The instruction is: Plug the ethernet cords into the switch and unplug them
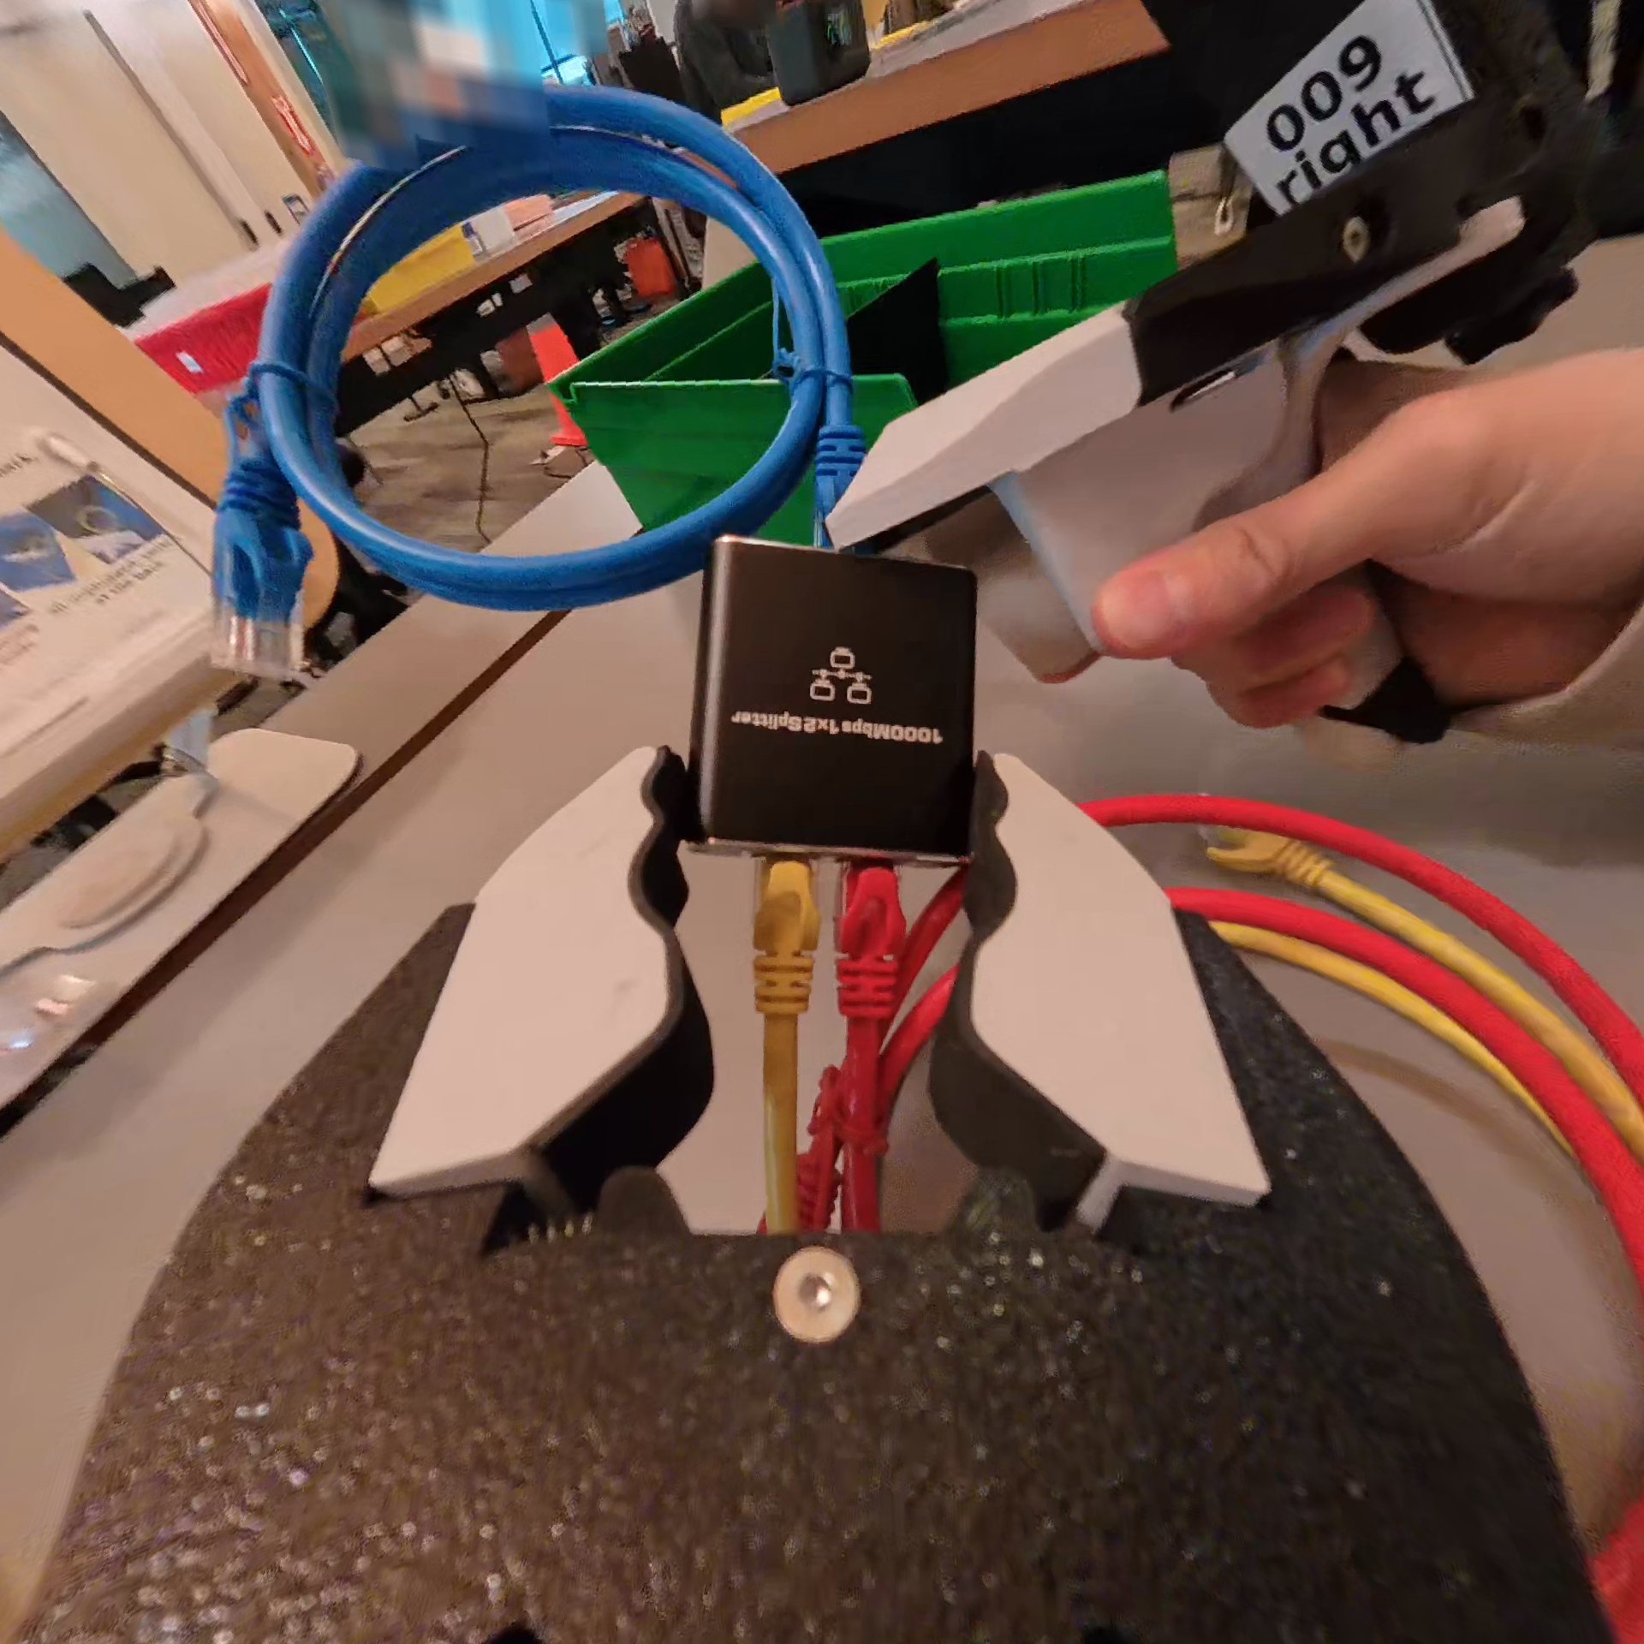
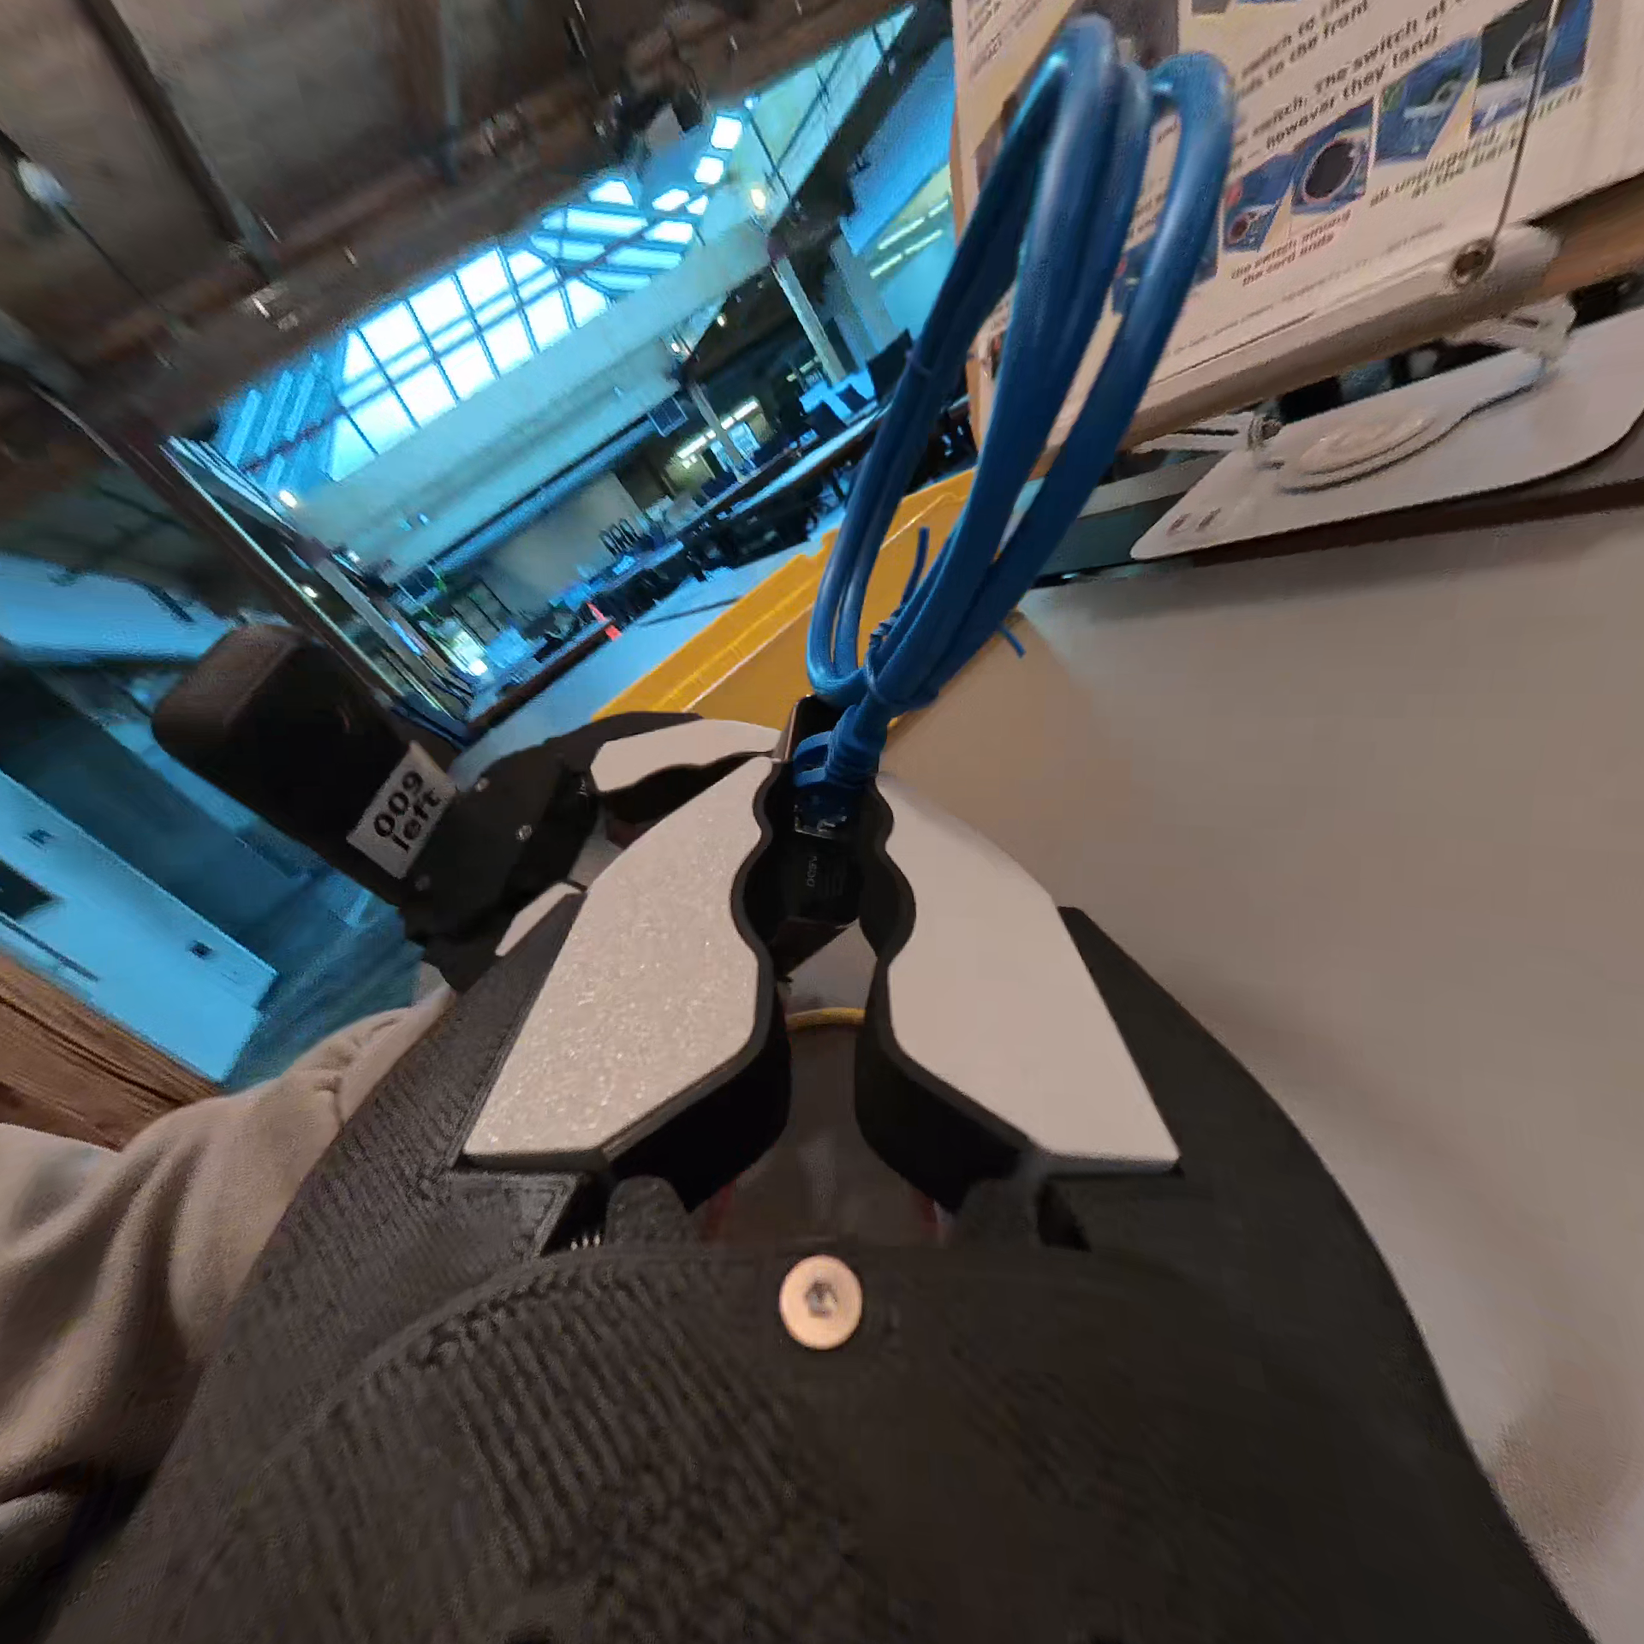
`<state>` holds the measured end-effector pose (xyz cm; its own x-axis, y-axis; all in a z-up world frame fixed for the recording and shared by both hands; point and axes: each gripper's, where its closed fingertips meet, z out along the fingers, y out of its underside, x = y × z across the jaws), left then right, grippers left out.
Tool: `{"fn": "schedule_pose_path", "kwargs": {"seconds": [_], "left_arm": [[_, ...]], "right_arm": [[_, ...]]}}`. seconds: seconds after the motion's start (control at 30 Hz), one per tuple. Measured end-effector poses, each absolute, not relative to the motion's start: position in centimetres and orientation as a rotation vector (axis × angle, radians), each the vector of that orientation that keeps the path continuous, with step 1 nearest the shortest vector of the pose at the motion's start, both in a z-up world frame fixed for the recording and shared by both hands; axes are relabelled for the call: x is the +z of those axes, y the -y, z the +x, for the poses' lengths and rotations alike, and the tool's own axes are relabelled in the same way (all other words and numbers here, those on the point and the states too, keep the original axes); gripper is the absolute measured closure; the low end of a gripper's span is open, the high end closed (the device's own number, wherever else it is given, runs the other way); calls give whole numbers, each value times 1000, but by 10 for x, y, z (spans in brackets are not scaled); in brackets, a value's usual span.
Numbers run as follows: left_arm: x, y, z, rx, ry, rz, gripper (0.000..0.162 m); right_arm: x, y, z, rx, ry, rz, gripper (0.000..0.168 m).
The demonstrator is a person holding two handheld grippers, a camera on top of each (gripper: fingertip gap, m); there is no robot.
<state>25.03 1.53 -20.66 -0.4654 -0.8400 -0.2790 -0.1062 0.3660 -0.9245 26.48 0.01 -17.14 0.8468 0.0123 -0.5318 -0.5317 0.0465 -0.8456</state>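
My left gripper (image 1: 827, 774) is shut on the black switch (image 1: 836, 676) and holds it above the grey table. A yellow plug (image 1: 785, 925) and a red plug (image 1: 870, 934) sit in the switch's near side. The coiled blue cord (image 1: 552, 356) stands off the far side, and its free plug (image 1: 258, 614) hangs at the left. My right gripper (image 2: 823, 783) is shut on the blue cord's other plug (image 2: 836, 765) at the switch's far port. In the left wrist view this gripper (image 1: 854, 525) reaches in from the upper right, held by a hand.
Red and yellow cord loops (image 1: 1423, 934) lie on the table (image 1: 534, 801) at the right. A green bin (image 1: 1023, 294) stands behind the switch. An instruction sheet on a stand (image 1: 80, 569) is at the left. A yellow bin (image 2: 765, 640) is at the table's edge. Some 4 cm of space lies between my two pairs of fingers.
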Motion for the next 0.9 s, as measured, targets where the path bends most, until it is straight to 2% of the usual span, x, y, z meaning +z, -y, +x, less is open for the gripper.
{"fn": "schedule_pose_path", "kwargs": {"seconds": [0.53,0.67,0.9], "left_arm": [[-197,-6,242,-1564,-1809,-942,101],[-192,-11,243,-1425,-1779,-858,101],[-195,-8,241,-1586,-1785,-947,101]], "right_arm": [[-158,0,257,27,-159,-1716,153],[-155,0,256,220,-231,-1631,154],[-154,-2,257,56,-131,-1737,153]]}}
